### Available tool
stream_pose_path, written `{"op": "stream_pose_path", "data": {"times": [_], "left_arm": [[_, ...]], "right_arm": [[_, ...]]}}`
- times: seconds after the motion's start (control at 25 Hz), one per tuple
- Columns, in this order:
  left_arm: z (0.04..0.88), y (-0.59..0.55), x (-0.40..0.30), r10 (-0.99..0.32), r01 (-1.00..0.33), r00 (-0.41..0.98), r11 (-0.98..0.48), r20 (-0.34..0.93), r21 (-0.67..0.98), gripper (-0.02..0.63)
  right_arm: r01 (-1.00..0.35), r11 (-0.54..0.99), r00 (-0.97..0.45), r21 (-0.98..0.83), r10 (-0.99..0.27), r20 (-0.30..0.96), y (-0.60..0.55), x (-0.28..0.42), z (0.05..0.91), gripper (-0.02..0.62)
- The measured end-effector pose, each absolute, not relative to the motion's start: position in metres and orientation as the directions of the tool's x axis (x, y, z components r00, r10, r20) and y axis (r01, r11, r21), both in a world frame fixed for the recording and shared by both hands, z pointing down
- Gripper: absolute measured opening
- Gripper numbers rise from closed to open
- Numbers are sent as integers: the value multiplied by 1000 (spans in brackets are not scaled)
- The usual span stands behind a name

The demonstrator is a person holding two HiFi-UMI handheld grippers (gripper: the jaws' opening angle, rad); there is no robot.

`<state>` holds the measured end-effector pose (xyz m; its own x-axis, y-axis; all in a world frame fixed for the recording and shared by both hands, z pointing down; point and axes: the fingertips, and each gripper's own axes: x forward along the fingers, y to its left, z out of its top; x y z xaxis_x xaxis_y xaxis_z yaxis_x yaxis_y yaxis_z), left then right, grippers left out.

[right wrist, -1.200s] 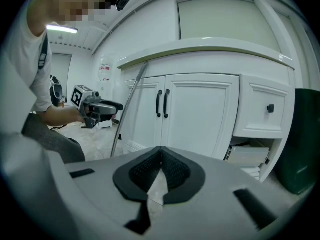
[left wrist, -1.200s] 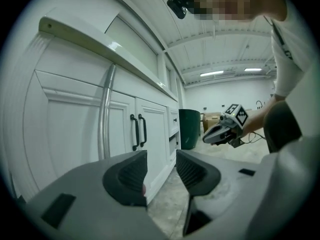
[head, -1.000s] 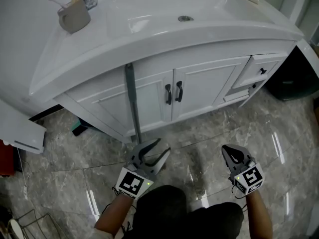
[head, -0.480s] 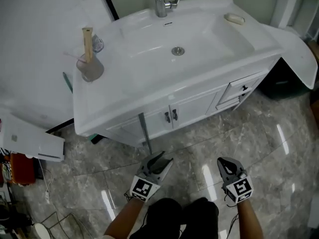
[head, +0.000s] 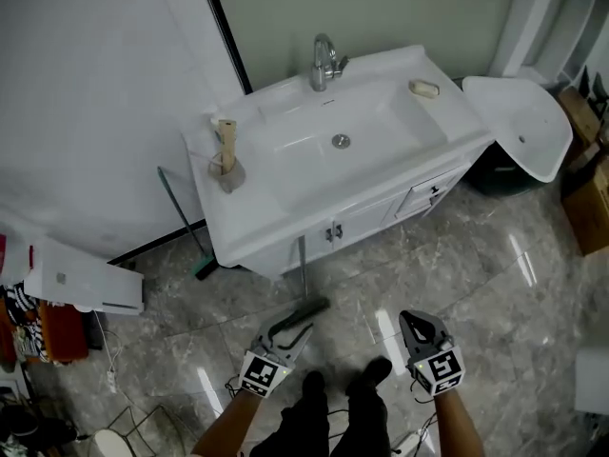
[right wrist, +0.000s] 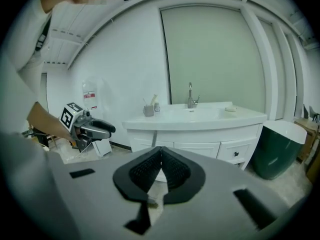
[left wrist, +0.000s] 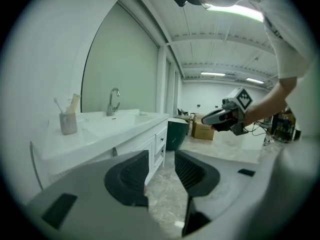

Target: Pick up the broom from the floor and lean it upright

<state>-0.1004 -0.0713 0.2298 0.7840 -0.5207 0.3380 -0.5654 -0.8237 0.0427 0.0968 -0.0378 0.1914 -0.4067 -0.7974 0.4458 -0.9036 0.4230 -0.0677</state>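
The broom's grey handle (head: 303,265) stands upright against the front of the white vanity cabinet (head: 362,222), its foot on the marble floor. It also shows as the broom handle (right wrist: 154,138) under the counter edge in the right gripper view. My left gripper (head: 306,318) is held low in the head view, just in front of the broom's foot and apart from it, open with nothing between its jaws. My left gripper (left wrist: 161,156) points toward the cabinet. My right gripper (head: 416,324) is further right over bare floor, shut and empty, and my right gripper (right wrist: 161,151) faces the vanity.
On the countertop stand a cup with brushes (head: 226,169), a faucet (head: 324,62) and a soap bar (head: 424,89). A green-handled tool (head: 181,222) leans by the wall left of the vanity. A dark bin with a white lid (head: 521,127) stands at right, a white box (head: 81,279) at left.
Both grippers have risen from near the floor, and the head view has pulled up and back. The broom stays leaning on the cabinet. Neither jaw opening has changed.
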Motion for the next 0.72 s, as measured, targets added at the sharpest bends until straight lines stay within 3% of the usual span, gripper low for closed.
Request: {"op": "stream_pose_path", "data": {"times": [0.36,0.72], "left_arm": [[72,-21,-144,-482,-515,818,-857,313,26,153],[-16,40,-141,-489,-517,819,-856,301,18,153]], "right_arm": [[-919,392,-377,-52,-831,408,12,44,24,3],[-906,422,-402,-27,-839,368,67,36,-54,3]]}}
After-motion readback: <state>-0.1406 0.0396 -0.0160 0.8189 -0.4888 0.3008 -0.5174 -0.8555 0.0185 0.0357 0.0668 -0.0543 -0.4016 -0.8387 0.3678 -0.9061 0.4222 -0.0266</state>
